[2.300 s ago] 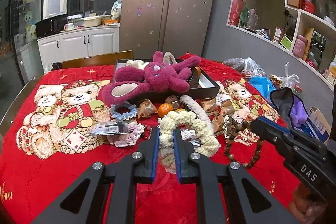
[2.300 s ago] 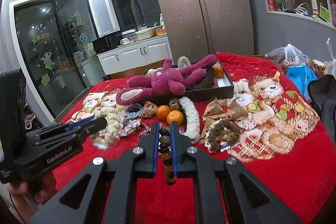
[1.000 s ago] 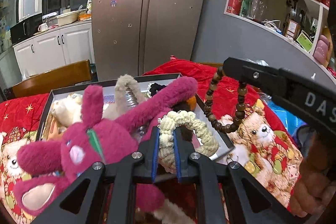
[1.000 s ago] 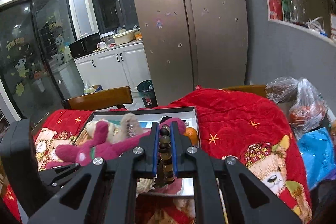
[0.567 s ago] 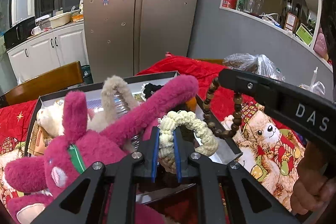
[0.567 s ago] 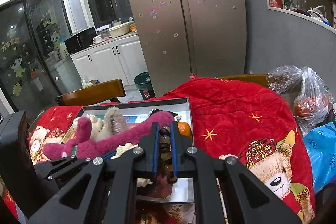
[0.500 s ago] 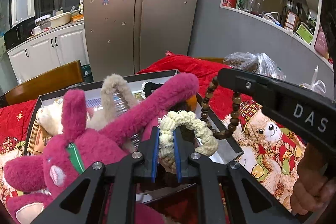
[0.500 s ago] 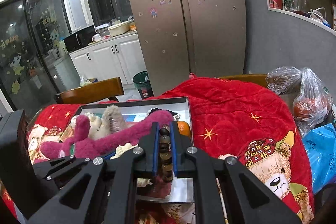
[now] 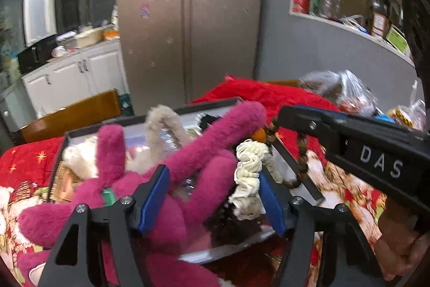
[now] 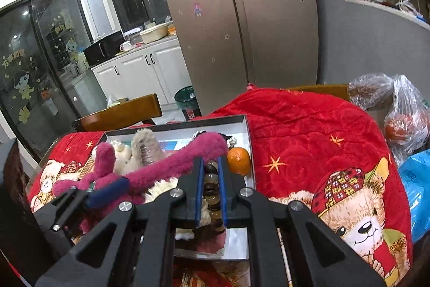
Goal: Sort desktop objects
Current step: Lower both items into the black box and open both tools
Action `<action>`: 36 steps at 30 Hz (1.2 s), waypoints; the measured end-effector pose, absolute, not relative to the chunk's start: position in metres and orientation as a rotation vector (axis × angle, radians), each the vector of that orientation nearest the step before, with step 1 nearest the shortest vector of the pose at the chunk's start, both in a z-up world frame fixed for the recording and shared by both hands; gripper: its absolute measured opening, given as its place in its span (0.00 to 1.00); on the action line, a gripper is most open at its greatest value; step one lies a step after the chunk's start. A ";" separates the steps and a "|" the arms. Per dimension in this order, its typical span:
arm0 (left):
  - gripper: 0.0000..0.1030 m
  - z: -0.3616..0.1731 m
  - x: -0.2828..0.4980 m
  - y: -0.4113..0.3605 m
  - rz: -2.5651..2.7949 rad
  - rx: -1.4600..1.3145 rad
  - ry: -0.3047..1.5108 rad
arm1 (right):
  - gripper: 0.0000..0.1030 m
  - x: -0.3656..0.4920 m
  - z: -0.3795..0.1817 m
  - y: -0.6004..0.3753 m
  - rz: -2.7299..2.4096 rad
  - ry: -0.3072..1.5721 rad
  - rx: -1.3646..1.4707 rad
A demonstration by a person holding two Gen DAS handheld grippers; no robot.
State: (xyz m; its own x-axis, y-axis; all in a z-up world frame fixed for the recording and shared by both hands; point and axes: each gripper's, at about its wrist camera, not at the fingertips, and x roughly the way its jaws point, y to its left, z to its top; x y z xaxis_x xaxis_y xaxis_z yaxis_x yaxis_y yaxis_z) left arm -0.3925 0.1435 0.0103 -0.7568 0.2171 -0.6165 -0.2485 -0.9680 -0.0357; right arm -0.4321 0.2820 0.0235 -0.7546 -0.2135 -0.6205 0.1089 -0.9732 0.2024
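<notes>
I am looking at a bench draped in a red quilt (image 10: 309,131) printed with bears, and a dark box (image 10: 243,120) is sitting on it with a steel fridge (image 10: 236,18) standing behind. White cabinets (image 10: 139,71) are running left of the fridge; open shelves (image 9: 349,2) are hanging to its right. A wooden chair back (image 10: 121,112) is showing just beyond the box.

My left claw (image 9: 212,192) is standing wide, its jaws having just been opening; the cream knitted loop (image 9: 250,171) is hanging beside its right pad over the box, and I cannot tell whether it is touching. My right claw (image 10: 211,190) is staying narrow, pinching the wooden bead string (image 10: 212,195) above the box's near right corner.

A magenta plush rabbit (image 9: 188,166) is sprawling across the box and hiding most of its contents; an orange (image 10: 239,160) is peeking out at the right wall. The left view is blurring, so the shelf items are hard to read. A hand (image 9: 397,246) is being cut off at the lower right edge.
</notes>
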 end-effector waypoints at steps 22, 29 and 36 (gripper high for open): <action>1.00 0.022 -0.384 0.133 2.672 -0.938 0.120 | 1.00 -0.414 0.055 0.304 -2.744 -0.447 0.820; 1.00 0.024 -0.382 0.134 2.693 -0.924 0.133 | 1.00 -0.414 0.056 0.305 -2.750 -0.429 0.833; 1.00 0.035 -0.380 0.120 2.719 -0.917 0.089 | 1.00 -0.406 0.067 0.310 -2.792 -0.424 0.791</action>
